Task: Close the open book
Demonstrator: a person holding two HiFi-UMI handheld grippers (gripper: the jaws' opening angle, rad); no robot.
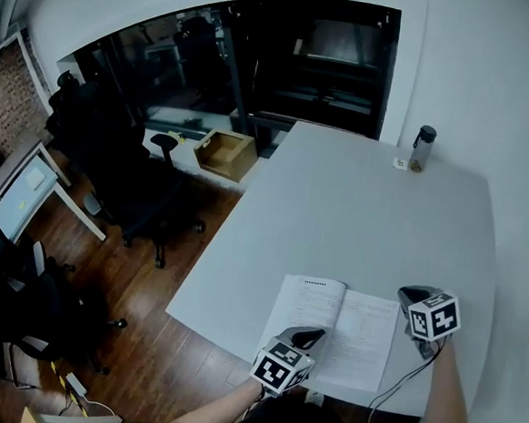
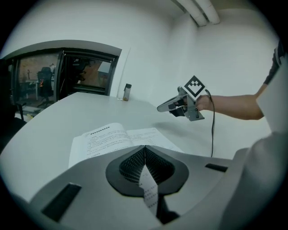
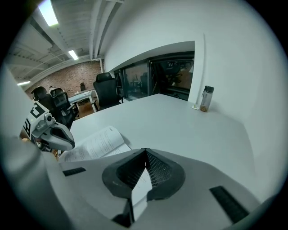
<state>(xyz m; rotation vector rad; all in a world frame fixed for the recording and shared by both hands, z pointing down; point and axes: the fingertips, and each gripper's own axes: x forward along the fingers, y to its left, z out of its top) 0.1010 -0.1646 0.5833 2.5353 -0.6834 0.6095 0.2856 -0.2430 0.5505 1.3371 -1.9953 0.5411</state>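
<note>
The open book (image 1: 337,326) lies flat on the white table (image 1: 355,213) near its front edge, both printed pages up; it also shows as the book (image 2: 112,137) and the book (image 3: 96,143). My left gripper (image 1: 314,333) hovers over the lower part of the left page, its jaws (image 2: 145,147) touching at the tips, shut. A strip of printed paper shows through the slit behind them. My right gripper (image 1: 409,292) hangs in the air just past the book's right edge, shut (image 3: 145,150), with nothing visibly held. From the left gripper view I see the right gripper (image 2: 159,108) above the table.
A small dark-capped bottle (image 1: 422,147) stands at the table's far right corner against the wall. To the left on the wood floor are black office chairs (image 1: 130,177) and a wooden box (image 1: 223,153). A dark glass partition runs behind the table.
</note>
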